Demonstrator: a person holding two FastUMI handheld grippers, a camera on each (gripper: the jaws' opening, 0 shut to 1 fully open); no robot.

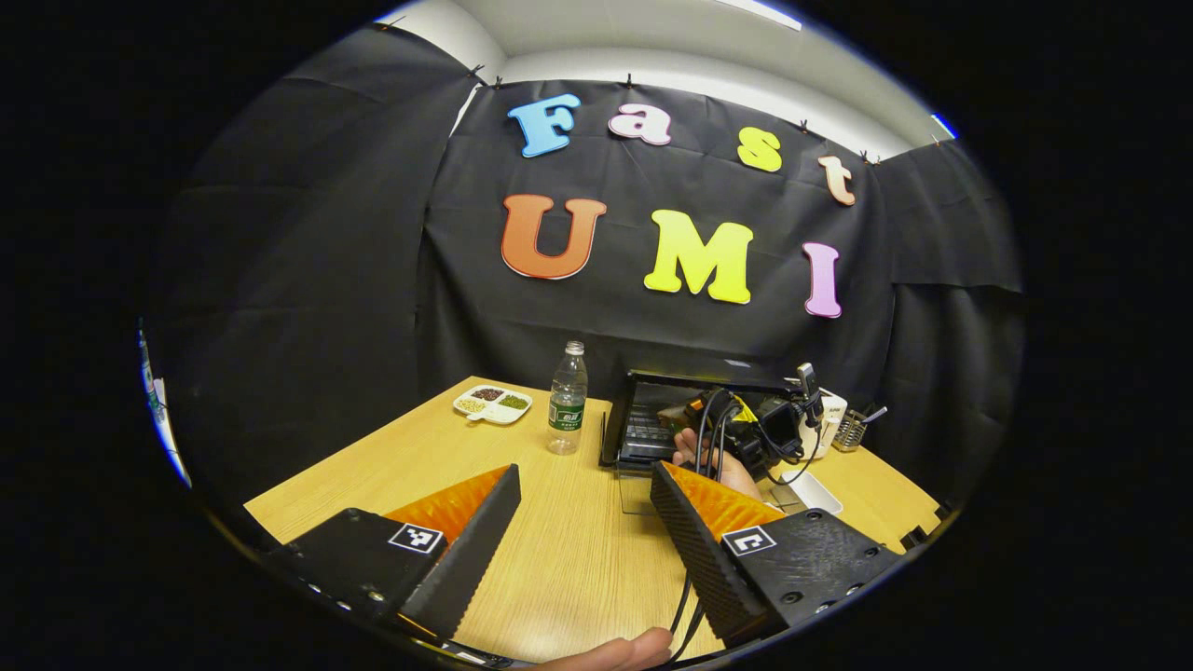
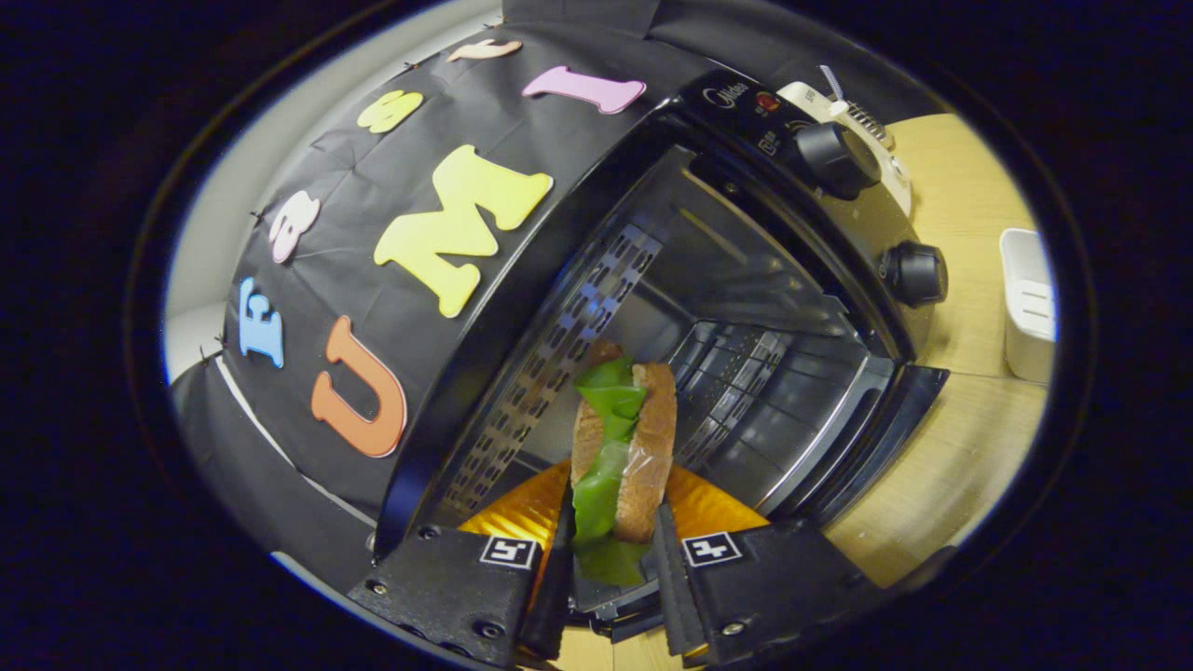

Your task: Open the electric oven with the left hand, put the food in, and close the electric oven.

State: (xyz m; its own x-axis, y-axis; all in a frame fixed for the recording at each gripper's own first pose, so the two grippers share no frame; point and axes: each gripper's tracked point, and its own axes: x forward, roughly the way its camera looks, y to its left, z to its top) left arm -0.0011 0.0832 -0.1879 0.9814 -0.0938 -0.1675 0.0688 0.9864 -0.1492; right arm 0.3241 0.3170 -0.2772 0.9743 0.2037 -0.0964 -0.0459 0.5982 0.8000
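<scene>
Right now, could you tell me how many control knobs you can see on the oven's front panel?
2: an upper knob beside the white timer dial, and a lower knob nearer the open door's hinge. The oven panel is partly cropped, so others may be hidden.

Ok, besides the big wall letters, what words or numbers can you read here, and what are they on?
Oven, small print above the knobs: too small and tilted to read surely.
Water bottle, its label: too small to read.
Square tags: black-and-white patterns, no words or numbers.
So nothing here reads clearly enough to quote.
</scene>
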